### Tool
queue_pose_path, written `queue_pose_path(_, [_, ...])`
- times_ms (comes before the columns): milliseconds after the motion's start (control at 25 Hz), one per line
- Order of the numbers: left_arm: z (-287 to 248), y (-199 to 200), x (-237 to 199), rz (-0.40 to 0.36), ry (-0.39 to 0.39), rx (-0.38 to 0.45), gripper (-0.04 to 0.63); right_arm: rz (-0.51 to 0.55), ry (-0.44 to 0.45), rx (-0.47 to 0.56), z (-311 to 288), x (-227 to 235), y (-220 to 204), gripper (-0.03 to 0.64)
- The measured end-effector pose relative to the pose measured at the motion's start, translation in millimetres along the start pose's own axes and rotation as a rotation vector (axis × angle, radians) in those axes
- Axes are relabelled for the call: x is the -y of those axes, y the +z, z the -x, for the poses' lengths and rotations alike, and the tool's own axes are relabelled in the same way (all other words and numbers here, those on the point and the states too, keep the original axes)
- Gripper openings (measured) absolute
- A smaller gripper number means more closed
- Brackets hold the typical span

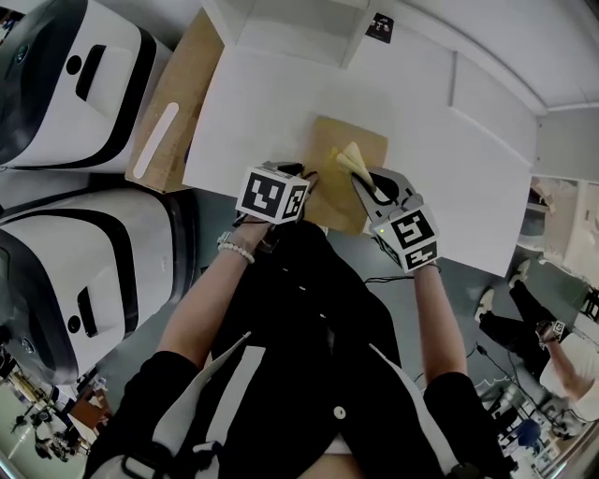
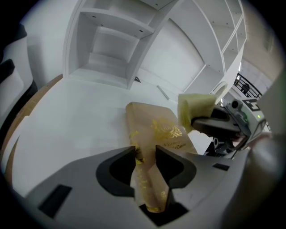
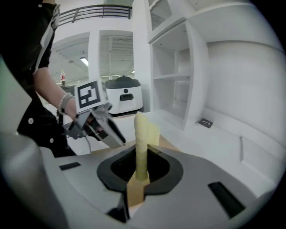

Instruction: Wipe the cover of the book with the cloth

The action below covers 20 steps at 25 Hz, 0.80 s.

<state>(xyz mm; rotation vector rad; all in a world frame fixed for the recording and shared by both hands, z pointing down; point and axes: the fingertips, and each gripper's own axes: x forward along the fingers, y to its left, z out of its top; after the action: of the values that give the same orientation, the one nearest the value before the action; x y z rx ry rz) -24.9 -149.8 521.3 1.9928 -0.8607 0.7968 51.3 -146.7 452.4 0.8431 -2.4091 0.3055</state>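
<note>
White table (image 1: 281, 103) before tall white open shelves (image 2: 111, 40), brown board (image 1: 178, 94) beside the table's left edge, grey floor (image 1: 412, 290), two bulky white-and-black machines (image 1: 65, 84) at the left, balcony railing (image 3: 89, 11) high up, ceiling strip light (image 3: 84, 61)

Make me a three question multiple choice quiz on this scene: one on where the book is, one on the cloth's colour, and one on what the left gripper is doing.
1. Where does the book rest?
A. on the white table
B. on a shelf
C. on the floor

2. What colour is the cloth?
A. blue
B. pale yellow
C. red

3. What is the state of the left gripper?
A. open and empty
B. shut on the cloth
C. shut on the book

Answers:
1 A: the head view shows the brown book on the white table top.
2 B: the cloth clamped in the right gripper is pale yellow in all views.
3 C: the left gripper view shows its jaws pressed on the book's near edge.
</note>
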Motion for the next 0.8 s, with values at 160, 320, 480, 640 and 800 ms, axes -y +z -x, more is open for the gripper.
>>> queue_pose_path(160, [-0.1, 0.6, -0.3, -0.001, -0.005, -0.005, 0.144, -0.053, -0.156, -0.011, -14.5, 49.5, 7.2, 0.035])
queue_pose_path(320, [0.2, 0.8, -0.5, 0.001, -0.007, -0.009, 0.144, -0.077, -0.266, -0.068, -25.6, 84.1, -1.3, 0.035])
queue_pose_path(480, [-0.2, 1.5, 0.4, 0.000, -0.009, -0.011, 0.144, -0.059, -0.304, -0.134, -36.2, 93.6, -14.0, 0.035])
queue_pose_path(640, [-0.1, 2.0, 0.0, 0.002, -0.011, -0.014, 0.144, -0.003, -0.273, -0.165, -47.3, 83.3, -17.8, 0.035])
queue_pose_path(800, [0.4, 1.6, -0.9, 0.006, -0.007, -0.009, 0.144, 0.049, -0.215, -0.169, -53.1, 67.4, -16.6, 0.035])
